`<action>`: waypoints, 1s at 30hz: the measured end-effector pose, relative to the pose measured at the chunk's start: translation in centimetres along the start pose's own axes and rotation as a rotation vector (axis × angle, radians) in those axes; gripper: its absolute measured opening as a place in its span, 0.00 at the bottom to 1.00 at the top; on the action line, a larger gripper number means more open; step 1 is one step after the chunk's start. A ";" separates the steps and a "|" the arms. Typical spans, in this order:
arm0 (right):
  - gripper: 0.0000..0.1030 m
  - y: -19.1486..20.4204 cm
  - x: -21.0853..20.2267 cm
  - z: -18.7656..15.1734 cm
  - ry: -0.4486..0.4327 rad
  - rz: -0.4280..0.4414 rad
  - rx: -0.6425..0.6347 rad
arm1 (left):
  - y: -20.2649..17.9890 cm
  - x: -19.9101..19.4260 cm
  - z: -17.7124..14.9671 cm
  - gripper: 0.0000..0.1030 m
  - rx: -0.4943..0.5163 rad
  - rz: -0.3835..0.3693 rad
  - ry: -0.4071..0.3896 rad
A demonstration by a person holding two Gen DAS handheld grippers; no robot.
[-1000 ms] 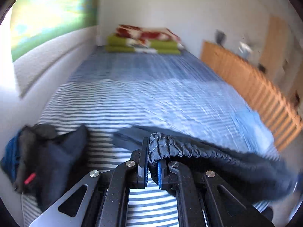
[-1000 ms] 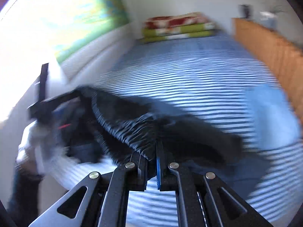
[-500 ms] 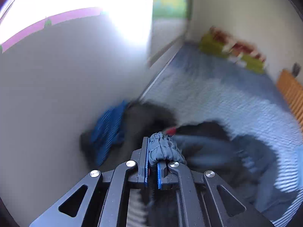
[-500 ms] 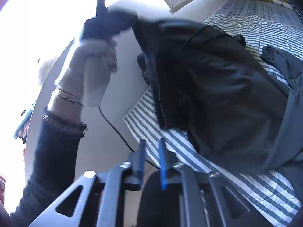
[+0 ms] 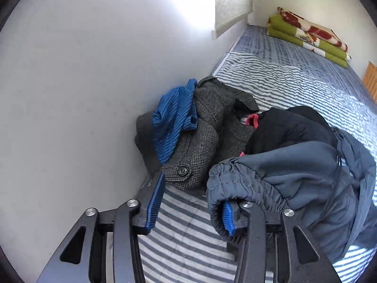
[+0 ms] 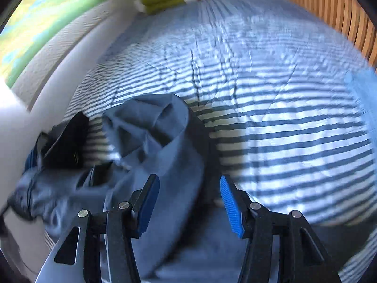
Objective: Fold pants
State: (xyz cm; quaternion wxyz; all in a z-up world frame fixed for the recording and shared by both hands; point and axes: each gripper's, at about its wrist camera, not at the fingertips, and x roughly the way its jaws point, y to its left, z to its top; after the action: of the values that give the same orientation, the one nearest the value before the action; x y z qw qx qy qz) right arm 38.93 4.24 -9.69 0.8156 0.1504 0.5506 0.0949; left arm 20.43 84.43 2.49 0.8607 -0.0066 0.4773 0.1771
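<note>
The grey-blue pants [image 5: 294,165] lie bunched on the striped bed sheet [image 5: 271,87]. Their elastic waistband [image 5: 235,172] hangs over the right finger of my left gripper [image 5: 190,210]. That gripper's jaws are opening, and no cloth is pressed between the blue pads. In the right wrist view the pants [image 6: 153,141] lie crumpled below and left of my right gripper [image 6: 189,205]. Its jaws are opening too, with only loose cloth underneath them.
Against the white wall [image 5: 70,94] sits a heap of clothes: a grey tweed coat [image 5: 207,122], a blue striped garment [image 5: 174,118] and a black garment [image 5: 287,127]. Folded green and red blankets [image 5: 306,35] lie at the far end. A wooden slatted rail [image 6: 329,7] borders the right side.
Both grippers have let go of the waistband they held shut. The left one swung toward the wall and the clothes heap. The right one dropped over the pants on the bed.
</note>
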 end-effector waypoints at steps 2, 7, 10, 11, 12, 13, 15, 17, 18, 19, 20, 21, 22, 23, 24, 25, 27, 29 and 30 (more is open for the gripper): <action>0.55 0.8 2.4 0.5 0.054 0.034 0.018 | 0.2 -0.3 -0.3 0.54 0.003 -0.021 0.021; 0.06 3.6 7.2 0.9 0.122 -0.016 0.007 | 0.3 0.6 -1.1 0.54 -0.013 -0.052 0.074; 0.01 3.7 6.0 0.1 0.106 -0.032 -0.023 | 0.8 1.0 -1.7 0.54 -0.018 -0.041 0.081; 0.01 3.6 4.2 -0.1 0.057 -0.037 -0.050 | 0.9 1.2 -1.9 0.54 -0.019 -0.038 0.086; 0.01 3.4 3.0 0.1 0.029 -0.039 -0.064 | 1.2 1.1 -2.2 0.54 -0.026 -0.037 0.087; 0.01 3.1 1.6 -0.2 0.003 -0.027 -0.069 | 1.4 0.9 -2.4 0.54 -0.035 -0.041 0.081; 0.01 1.7 -2.8 -1.3 -0.048 0.027 -0.061 | 1.6 0.0 -2.8 0.54 -0.057 -0.067 0.057; 0.01 0.5 -6.6 -3.0 -0.100 0.019 -0.072 | 1.1 -0.9 -2.9 0.54 -0.068 -0.105 0.034; 0.01 -0.3 -9.3 -4.9 -0.143 -0.014 -0.100 | 0.2 -1.6 -2.9 0.54 -0.061 -0.133 0.020; 0.01 -0.7 -10.4 -5.8 -0.167 -0.040 -0.113 | -0.7 -2.2 -2.8 0.54 -0.050 -0.155 0.007; 0.01 -1.6 -12.3 -7.5 -0.195 -0.075 -0.127 | -1.9 -2.8 -2.7 0.54 -0.035 -0.179 -0.005; 0.01 -2.6 -13.8 -9.5 -0.203 -0.102 -0.131 | -3.5 -3.6 -2.6 0.54 -0.013 -0.211 -0.018; 0.01 -3.7 -14.8 -11.5 -0.187 -0.106 -0.120 | -5.0 -4.1 -2.6 0.54 0.012 -0.240 -0.028; 0.01 -4.9 -15.0 -13.4 -0.142 -0.109 -0.117 | -6.8 -4.7 -2.6 0.54 0.042 -0.270 -0.037; 0.02 -5.8 -14.4 -15.4 -0.054 -0.136 -0.139 | -8.9 -5.3 -2.6 0.54 0.071 -0.302 -0.045; 0.02 -6.5 -13.4 -17.4 0.034 -0.180 -0.174 | -10.8 -5.8 -2.8 0.54 0.100 -0.334 -0.051; 0.08 -7.6 -12.7 -19.8 0.089 -0.255 -0.195 | -15.9 -6.5 -3.5 0.54 0.178 -0.415 -0.056; 0.08 -8.1 -13.5 -20.3 0.066 -0.279 -0.206 | -19.5 -6.6 -4.6 0.54 0.220 -0.482 -0.032; 0.10 -7.9 -14.2 -19.8 0.021 -0.288 -0.213 | -21.8 -6.5 -5.5 0.54 0.249 -0.530 -0.008</action>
State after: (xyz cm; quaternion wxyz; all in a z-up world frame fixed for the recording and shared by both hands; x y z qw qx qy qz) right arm 15.11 -4.90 -6.98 0.8264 -0.0181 0.5617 0.0365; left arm 19.59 61.05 1.38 0.8730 -0.0247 0.4737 -0.1136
